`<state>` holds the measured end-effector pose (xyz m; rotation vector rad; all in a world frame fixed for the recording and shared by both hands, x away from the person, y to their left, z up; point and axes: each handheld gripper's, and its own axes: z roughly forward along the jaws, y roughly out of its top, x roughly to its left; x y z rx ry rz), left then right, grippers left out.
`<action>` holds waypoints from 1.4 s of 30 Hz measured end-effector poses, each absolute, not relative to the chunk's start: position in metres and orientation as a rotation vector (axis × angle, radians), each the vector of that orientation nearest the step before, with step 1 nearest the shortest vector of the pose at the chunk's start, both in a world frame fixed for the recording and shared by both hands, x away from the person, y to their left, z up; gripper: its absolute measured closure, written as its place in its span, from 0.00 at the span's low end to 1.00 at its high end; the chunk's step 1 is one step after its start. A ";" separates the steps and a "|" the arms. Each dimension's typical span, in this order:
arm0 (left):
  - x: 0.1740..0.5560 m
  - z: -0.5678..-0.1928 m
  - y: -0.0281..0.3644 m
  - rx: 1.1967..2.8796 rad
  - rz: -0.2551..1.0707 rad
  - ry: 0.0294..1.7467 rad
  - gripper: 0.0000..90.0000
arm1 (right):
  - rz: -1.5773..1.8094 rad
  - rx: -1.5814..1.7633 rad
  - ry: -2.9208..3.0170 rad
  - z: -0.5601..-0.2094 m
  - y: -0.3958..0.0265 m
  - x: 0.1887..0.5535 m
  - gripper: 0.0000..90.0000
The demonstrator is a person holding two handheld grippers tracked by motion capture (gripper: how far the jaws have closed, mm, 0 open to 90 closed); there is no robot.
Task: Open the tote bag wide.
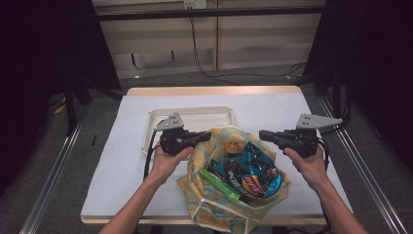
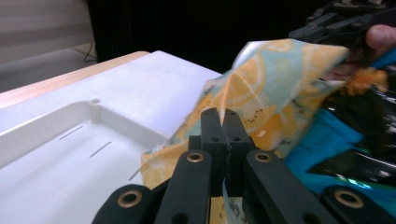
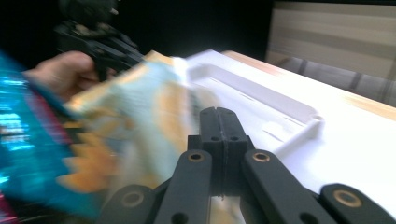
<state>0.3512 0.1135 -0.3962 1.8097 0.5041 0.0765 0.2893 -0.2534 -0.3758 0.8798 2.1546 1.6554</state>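
Left gripper (image 1: 207, 136) jaws pinched together on the rim of the orange-print bag (image 1: 204, 195); right gripper (image 1: 263, 134) jaws closed too, off the bag's right rim. Bag near-centre on the table (image 1: 122, 165), chip packet (image 1: 248, 170) inside, white tray (image 1: 195, 117) just beyond.

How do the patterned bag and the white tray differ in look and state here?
The patterned bag is soft, crumpled cloth printed with orange citrus; the white tray is rigid, plain and flat. The bag bulges with snack packets; the tray looks empty. The left claw is shut on the bag's edge; the tray goes untouched. Both sit on the table.
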 end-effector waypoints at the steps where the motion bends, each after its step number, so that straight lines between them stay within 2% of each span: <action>1: 0.353 -0.397 0.114 1.816 0.080 0.516 1.00 | 1.652 0.888 2.156 -0.377 -0.253 0.293 1.00; 4: 0.359 -0.396 0.112 1.800 0.068 0.521 1.00 | 1.692 0.870 2.164 -0.377 -0.252 0.296 1.00; 7: 0.365 -0.389 0.107 1.775 0.051 0.508 1.00 | 1.727 0.849 2.155 -0.370 -0.251 0.297 0.79; 11: 0.371 -0.381 0.097 1.764 0.045 0.500 1.00 | 1.738 0.818 2.166 -0.363 -0.243 0.295 0.64; 15: 0.381 -0.380 0.089 1.736 0.034 0.518 1.00 | 1.749 0.815 2.167 -0.361 -0.241 0.294 0.57; 21: 0.387 -0.380 0.079 1.743 0.033 0.522 1.00 | 1.759 0.812 2.191 -0.362 -0.241 0.293 0.55; 23: 0.388 -0.383 0.080 1.754 0.037 0.528 1.00 | 1.739 0.804 2.228 -0.365 -0.237 0.294 0.56; 24: 0.388 -0.384 0.080 1.753 0.038 0.531 1.00 | 1.714 0.810 2.249 -0.368 -0.234 0.295 0.61; 27: 0.385 -0.387 0.085 1.778 0.038 0.518 1.00 | 1.673 0.816 2.267 -0.376 -0.231 0.297 0.94; 28: 0.384 -0.388 0.087 1.793 0.041 0.510 1.00 | 1.679 0.824 2.258 -0.378 -0.232 0.298 1.00; 34: 0.379 -0.401 0.104 1.860 0.062 0.520 0.99 | 1.639 0.891 2.206 -0.385 -0.238 0.310 1.00; 42: 0.364 -0.421 0.115 1.944 0.010 0.519 0.99 | 1.560 0.922 2.268 -0.406 -0.230 0.324 1.00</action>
